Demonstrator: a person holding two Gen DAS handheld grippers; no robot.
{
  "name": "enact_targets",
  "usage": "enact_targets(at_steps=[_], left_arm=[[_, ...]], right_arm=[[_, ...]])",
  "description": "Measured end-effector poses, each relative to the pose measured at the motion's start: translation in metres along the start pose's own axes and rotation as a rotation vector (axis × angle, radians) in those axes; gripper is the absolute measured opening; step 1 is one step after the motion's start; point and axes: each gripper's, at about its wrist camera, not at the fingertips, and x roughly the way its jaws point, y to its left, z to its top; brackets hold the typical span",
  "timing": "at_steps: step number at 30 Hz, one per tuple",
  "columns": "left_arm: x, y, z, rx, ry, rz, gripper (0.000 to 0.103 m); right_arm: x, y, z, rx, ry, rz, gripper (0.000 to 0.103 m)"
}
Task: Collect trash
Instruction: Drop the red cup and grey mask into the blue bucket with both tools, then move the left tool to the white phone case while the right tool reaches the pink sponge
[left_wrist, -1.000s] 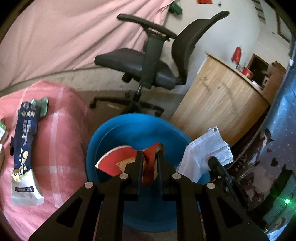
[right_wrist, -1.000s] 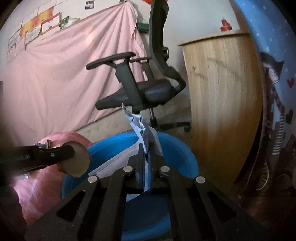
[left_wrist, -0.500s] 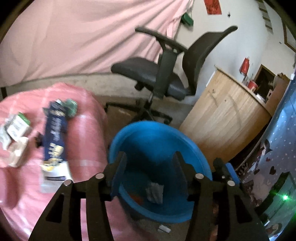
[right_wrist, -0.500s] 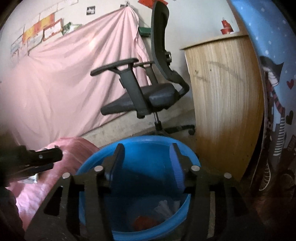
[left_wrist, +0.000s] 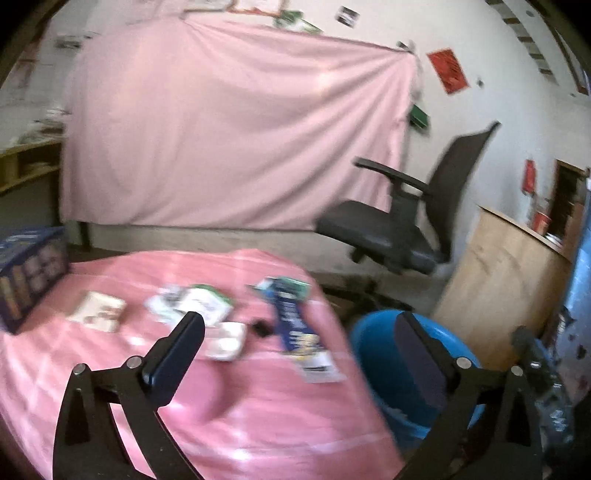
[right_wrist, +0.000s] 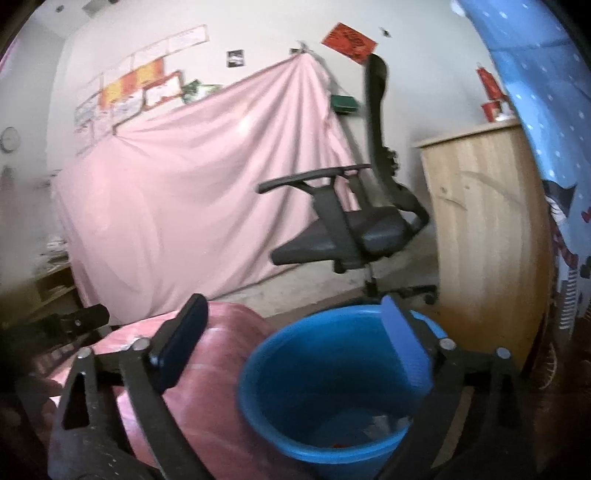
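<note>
A blue bucket (right_wrist: 295, 373) stands on the floor beside a table with a pink cloth (left_wrist: 229, 410); it also shows in the left wrist view (left_wrist: 373, 354). Bits of trash lie at its bottom (right_wrist: 380, 424). On the cloth lie a long blue snack wrapper (left_wrist: 299, 336), a green-and-white packet (left_wrist: 203, 304), a small white box (left_wrist: 227, 339) and a pale flat packet (left_wrist: 98, 312). My left gripper (left_wrist: 299, 354) is open and empty above the table's right edge. My right gripper (right_wrist: 295, 347) is open and empty above the bucket.
A black office chair (left_wrist: 402, 225) stands behind the bucket. A wooden cabinet (right_wrist: 484, 236) is to the right. A dark blue box (left_wrist: 27, 273) sits at the table's far left. A pink sheet (left_wrist: 229, 147) hangs on the back wall.
Both grippers opened and dropped the red wrapper and the white face mask into the bucket. Both then rose; the left one swung left toward the table.
</note>
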Motion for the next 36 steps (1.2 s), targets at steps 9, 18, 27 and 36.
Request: enact_targets(at_steps=[9,18,27,36], left_arm=[[-0.039,0.048,-0.011,-0.004,-0.072,0.092,0.100],[-0.071,0.078,-0.024,0.033,-0.143,0.149,0.100],[-0.085,0.109,-0.029,0.045,-0.164,0.198,0.100],[-0.084,0.144,-0.033,0.050,-0.124,0.251,0.100]], right_arm=[[-0.025,0.046,0.011,-0.105,-0.074,0.125,0.103],[-0.028,0.093,0.010,-0.209,-0.071,0.185,0.103],[-0.017,0.129,0.003,-0.272,-0.041,0.219,0.103],[0.014,0.170,-0.023,-0.348,0.089,0.246,0.103]])
